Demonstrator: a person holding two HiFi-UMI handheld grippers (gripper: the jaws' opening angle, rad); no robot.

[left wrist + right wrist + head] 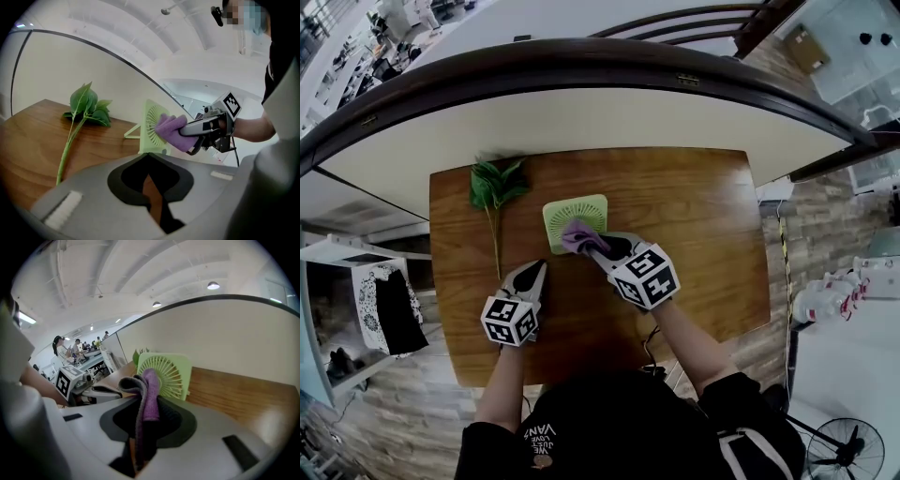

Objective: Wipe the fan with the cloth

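1. While the right tool (598, 246) clamps the purple cloth (577, 234) between its jaws, a bunched fold of that cloth lies against the front grille of the green fan (572, 208).
2. Standing upright, the fan sits near the middle of the wooden desk (703, 234), toward its far edge. A leafy sprig (494, 187) lies to the fan's left, apart from it.
3. Seen along the right tool's own jaws, the cloth covers the grille's left part, while the right part and the frame show bare.
4. Nearer and to the left of the fan, the left tool (534, 274) sits low over the desk. Its jaws are clenched together on nothing, and it is clear of the fan.
5. Judging by the contact, the wiping is under way rather than finished: cloth and grille have met, but only a patch is covered.
6. What probably remains is the rest of the grille, the surrounding frame and perhaps the sides. No dust shows, so how clean any part is cannot be told.
7. A small fan like this may slide or tip under the push, and nothing steadies it now.
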